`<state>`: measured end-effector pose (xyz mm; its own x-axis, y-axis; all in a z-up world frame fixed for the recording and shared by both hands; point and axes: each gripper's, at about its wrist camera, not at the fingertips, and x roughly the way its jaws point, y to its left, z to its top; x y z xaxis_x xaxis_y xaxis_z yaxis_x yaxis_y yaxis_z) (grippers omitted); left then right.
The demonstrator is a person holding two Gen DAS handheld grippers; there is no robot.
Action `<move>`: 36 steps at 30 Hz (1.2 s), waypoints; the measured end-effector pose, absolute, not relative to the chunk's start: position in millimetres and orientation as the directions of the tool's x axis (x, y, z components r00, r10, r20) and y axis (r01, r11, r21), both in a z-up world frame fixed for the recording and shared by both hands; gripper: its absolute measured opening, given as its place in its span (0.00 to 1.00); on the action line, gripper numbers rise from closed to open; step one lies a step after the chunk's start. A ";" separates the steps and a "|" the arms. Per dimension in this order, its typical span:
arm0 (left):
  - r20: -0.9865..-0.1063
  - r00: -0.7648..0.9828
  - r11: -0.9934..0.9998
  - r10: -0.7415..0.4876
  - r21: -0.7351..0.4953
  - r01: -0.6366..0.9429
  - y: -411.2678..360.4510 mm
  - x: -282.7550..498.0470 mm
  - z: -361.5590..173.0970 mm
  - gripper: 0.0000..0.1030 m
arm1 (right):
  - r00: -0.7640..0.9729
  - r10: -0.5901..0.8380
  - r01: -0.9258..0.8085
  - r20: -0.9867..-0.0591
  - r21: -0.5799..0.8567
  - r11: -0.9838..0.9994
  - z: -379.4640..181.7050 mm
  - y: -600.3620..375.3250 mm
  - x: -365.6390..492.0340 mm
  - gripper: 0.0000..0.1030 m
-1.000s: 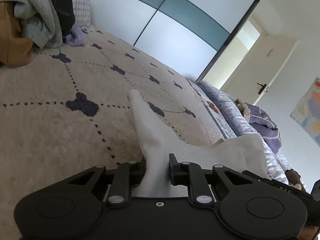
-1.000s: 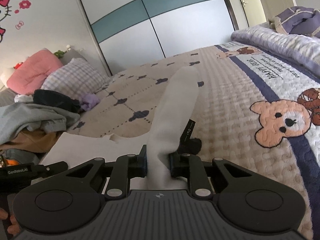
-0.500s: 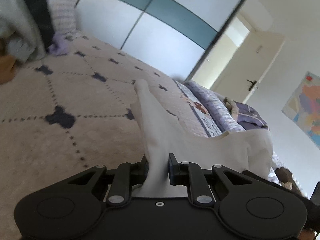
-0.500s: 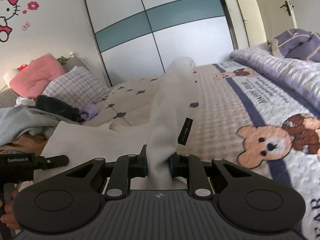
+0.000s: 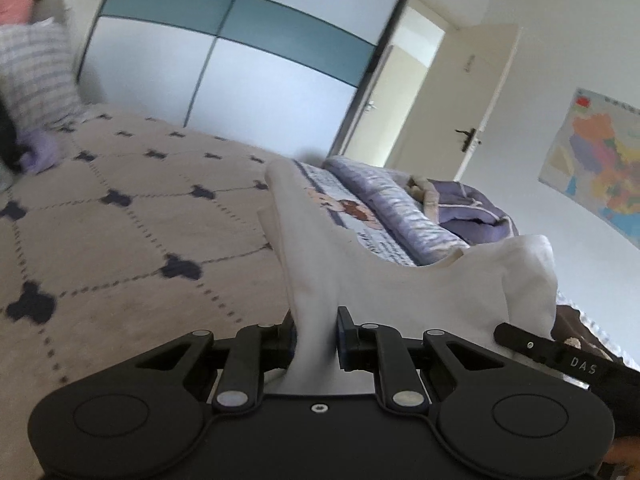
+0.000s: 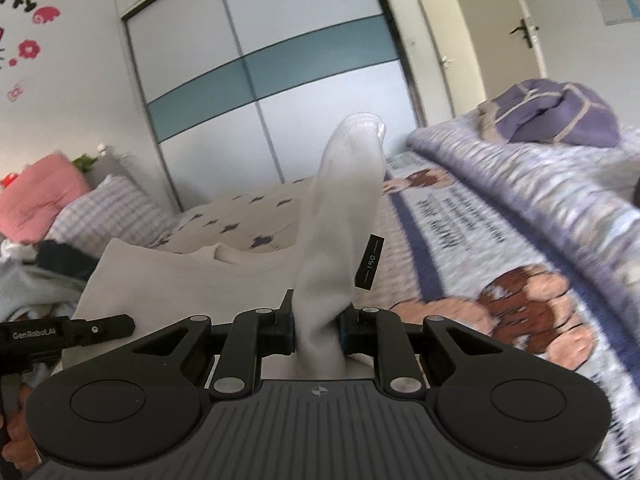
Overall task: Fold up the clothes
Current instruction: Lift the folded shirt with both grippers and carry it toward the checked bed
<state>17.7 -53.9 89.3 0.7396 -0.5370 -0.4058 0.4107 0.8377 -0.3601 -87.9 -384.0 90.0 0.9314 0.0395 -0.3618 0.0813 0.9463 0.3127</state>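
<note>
Left gripper (image 5: 316,332): jaws pinching one shoulder of a white shirt (image 5: 400,284).
Right gripper (image 6: 318,330): jaws pinching the other shoulder, sleeve (image 6: 344,208) standing up toward 12 o'clock.
Shirt: stretched between both grippers, above the bed (image 5: 120,240).
Change: both grippers have risen over the last second; more shirt is off the bed.
Meaning: probably lifting the shirt to spread or reposition it for folding.

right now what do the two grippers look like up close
Both are matte black plastic with twin round housings, linkage arms and silver pivot pins. The right gripper has a ribbed grey top; the left gripper carries white "GenRobot.AI" lettering on its side.
</note>
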 end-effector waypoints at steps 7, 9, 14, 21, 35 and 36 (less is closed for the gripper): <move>-0.389 0.721 0.816 -0.574 -0.342 0.465 -112.9 34.0 107.1 0.13 | 0.942 -0.054 0.176 -0.332 0.350 0.920 103.7 -427.1 -99.5 0.22; -0.386 0.712 0.808 -0.587 -0.334 0.485 -132.2 38.5 111.2 0.13 | 0.943 -0.082 0.205 -0.324 0.366 0.908 107.0 -440.1 -103.1 0.22; -0.377 0.690 0.786 -0.618 -0.325 0.526 -181.5 46.5 119.5 0.13 | 0.937 -0.171 0.288 -0.304 0.395 0.872 111.1 -477.2 -120.1 0.22; -0.367 0.640 0.737 -0.676 -0.299 0.607 -265.9 53.3 134.7 0.12 | 0.908 -0.314 0.407 -0.278 0.404 0.819 120.7 -523.1 -155.9 0.22; -0.335 0.506 0.594 -0.795 -0.262 0.760 -429.9 31.5 146.6 0.12 | 0.805 -0.549 0.590 -0.223 0.387 0.708 125.4 -606.4 -231.6 0.21; -0.329 0.497 0.583 -0.803 -0.261 0.769 -441.5 29.3 147.8 0.12 | 0.796 -0.564 0.601 -0.218 0.393 0.696 125.7 -611.8 -237.4 0.21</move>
